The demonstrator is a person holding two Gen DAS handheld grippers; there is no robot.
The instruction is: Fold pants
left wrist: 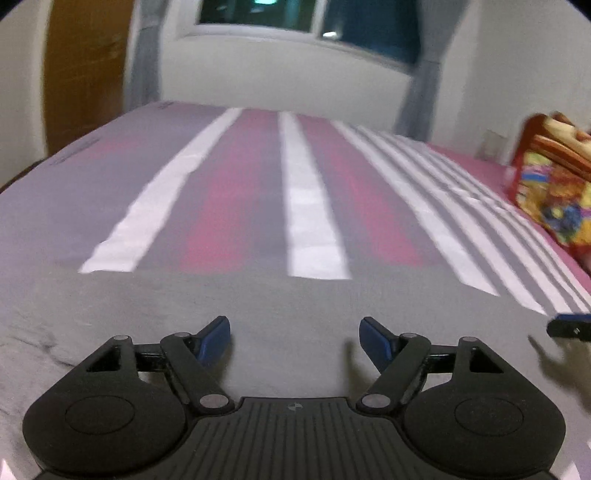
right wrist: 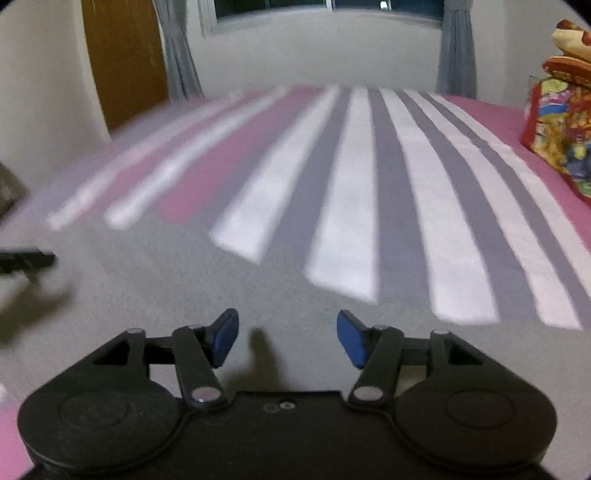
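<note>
Striped bedsheet (right wrist: 369, 177) covering bed. Colourful bag (right wrist: 561, 133) at bed's far right edge. Wooden door (right wrist: 125, 62), window (left wrist: 295, 18), grey curtains (right wrist: 454, 48) beyond.

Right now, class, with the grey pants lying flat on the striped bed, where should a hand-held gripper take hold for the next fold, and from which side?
Grip the far straight edge of the grey pants, where they end against the striped bedsheet. Come from above and pinch down: the cloth lies flat, so only that edge gives the pads a lip. Both the left hand-held gripper and the right hand-held gripper are open and empty.
</note>
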